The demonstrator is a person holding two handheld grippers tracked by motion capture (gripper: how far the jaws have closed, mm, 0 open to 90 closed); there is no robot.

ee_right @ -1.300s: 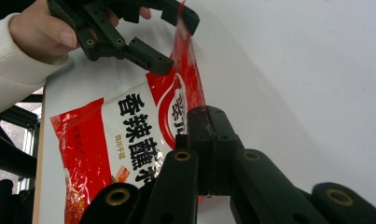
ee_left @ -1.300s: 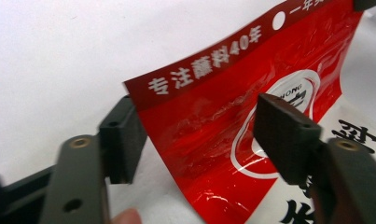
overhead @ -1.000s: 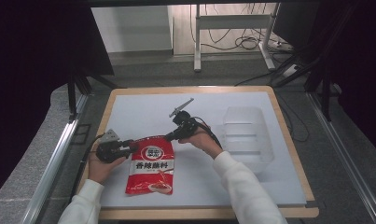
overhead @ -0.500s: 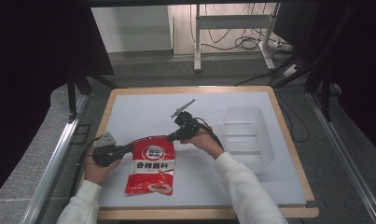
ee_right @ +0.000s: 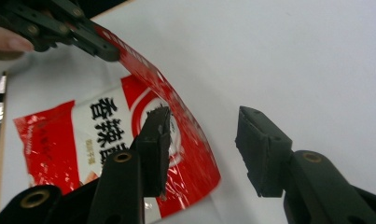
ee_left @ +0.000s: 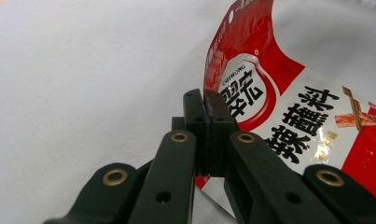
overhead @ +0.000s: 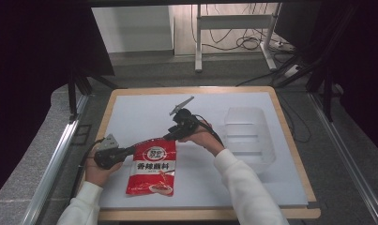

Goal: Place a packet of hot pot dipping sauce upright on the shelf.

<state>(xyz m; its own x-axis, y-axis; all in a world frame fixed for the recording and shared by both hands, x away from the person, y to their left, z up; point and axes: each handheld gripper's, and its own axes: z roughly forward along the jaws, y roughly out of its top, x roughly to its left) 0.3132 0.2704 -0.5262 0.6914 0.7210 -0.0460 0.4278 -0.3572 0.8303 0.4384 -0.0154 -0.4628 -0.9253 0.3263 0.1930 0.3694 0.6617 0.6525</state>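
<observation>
- The red packet (overhead: 152, 167) is glossy plastic film, crinkled, catching light along its lifted top edge.
- The table (overhead: 130, 112) has a matt, smooth white top inside a pale wood rim.
- The box (overhead: 248, 136) is clear, smooth plastic.
- Both grippers (ee_left: 205, 116) (ee_right: 202, 140) are matt black plastic with brass-coloured rivets.

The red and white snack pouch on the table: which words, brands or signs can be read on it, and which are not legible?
"CUIHONG", small white letters in the round emblem of the red and white plastic snack pouch.
"香辣蘸料", large black characters on the pouch's white band, as well as they can be made out.
Two large white characters inside the emblem: stylised, not legible with certainty.
Small print along the pouch's top edge: too blurred to read.
</observation>
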